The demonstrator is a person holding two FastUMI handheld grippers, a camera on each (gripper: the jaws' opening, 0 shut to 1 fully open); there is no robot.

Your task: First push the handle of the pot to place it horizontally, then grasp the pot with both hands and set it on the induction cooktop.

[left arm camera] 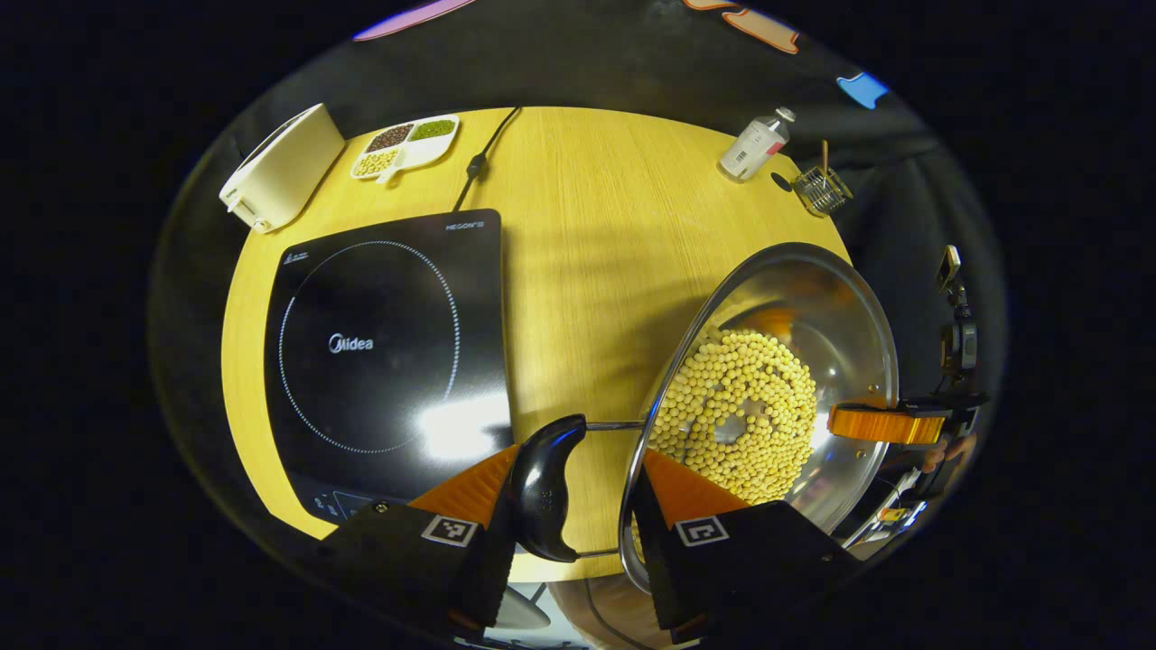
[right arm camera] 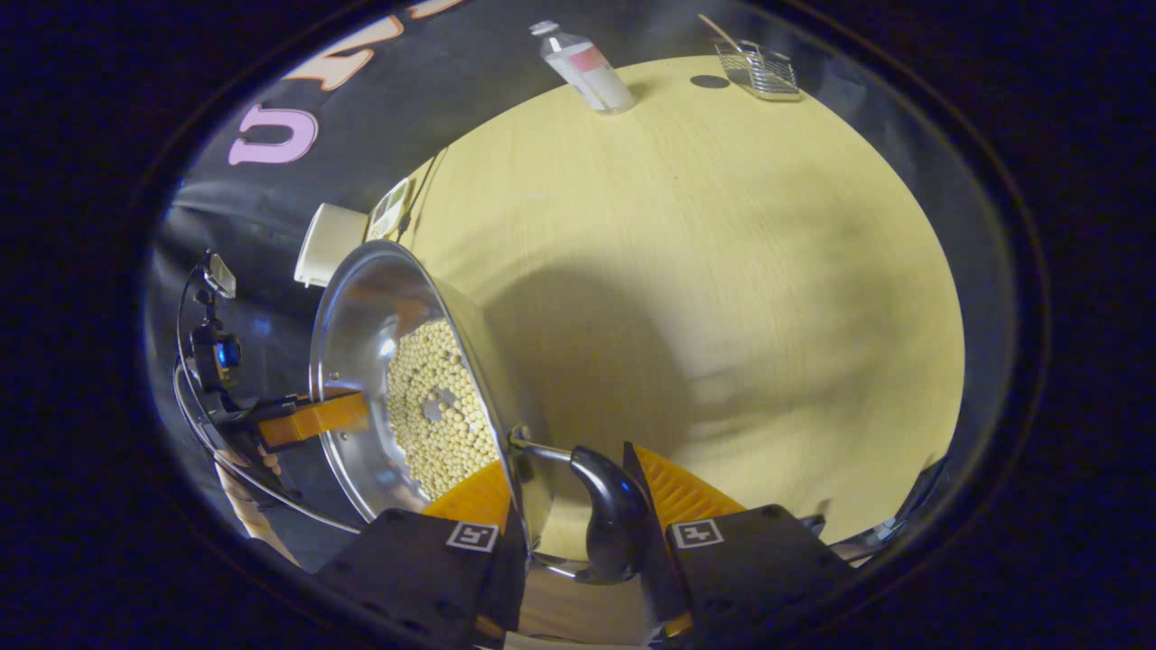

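A: Nearest my cam: left gripper, fingers either side of the pot's black side handle and rim. It looks clamped, but I can't tell if both pads press.

B: Right side?

A: Same deal. Right gripper straddles the other handle; can't confirm the squeeze. The pot, full of pale beans, looks lifted and tilted, over the right part of the surface.

B: Cooktop?

A: The induction cooktop lies to my left gripper's side, near the pot. Handle-to-handle axis runs between the grippers, so I'd level it, then carry it leftward.
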